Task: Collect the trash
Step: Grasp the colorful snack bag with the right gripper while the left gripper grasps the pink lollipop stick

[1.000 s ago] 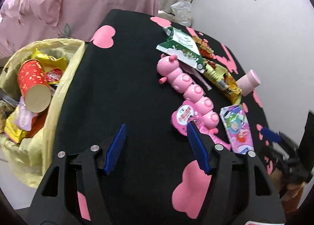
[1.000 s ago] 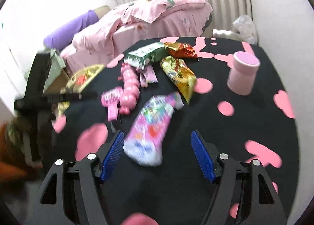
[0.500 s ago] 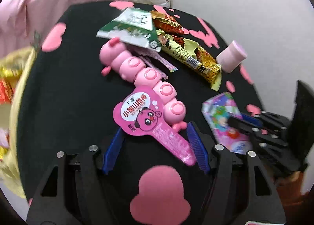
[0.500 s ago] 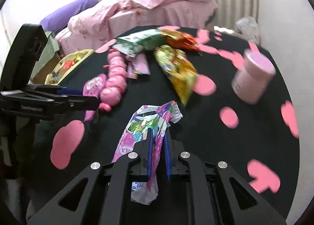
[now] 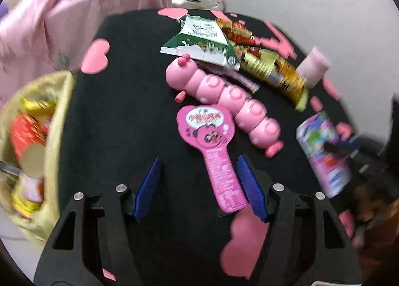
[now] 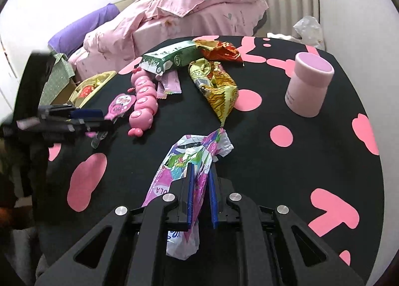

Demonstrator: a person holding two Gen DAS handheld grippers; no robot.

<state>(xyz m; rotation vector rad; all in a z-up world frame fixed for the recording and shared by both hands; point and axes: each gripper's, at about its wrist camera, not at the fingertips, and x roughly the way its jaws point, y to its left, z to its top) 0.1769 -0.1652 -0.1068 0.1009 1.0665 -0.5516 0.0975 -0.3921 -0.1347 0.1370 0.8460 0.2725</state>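
Note:
My right gripper is shut on a pink and white plastic wrapper that lies on the black table; the wrapper also shows in the left wrist view. My left gripper is open, its fingers on either side of the handle of a pink paddle-shaped wrapper, which is close to the right finger. A yellow-lined trash bin holding wrappers and a red tube stands off the table's left edge. More trash lies farther back: a green milk carton, a gold snack bag and a red wrapper.
A pink caterpillar toy lies beside the paddle wrapper. A pink jar stands at the right. The table has pink spots. A bed with a pink quilt is behind it. A white bag sits by the wall.
My right gripper closed on the pink and white wrapper. My left gripper moved forward onto the paddle-shaped wrapper, then shifted back left so the bin shows again.

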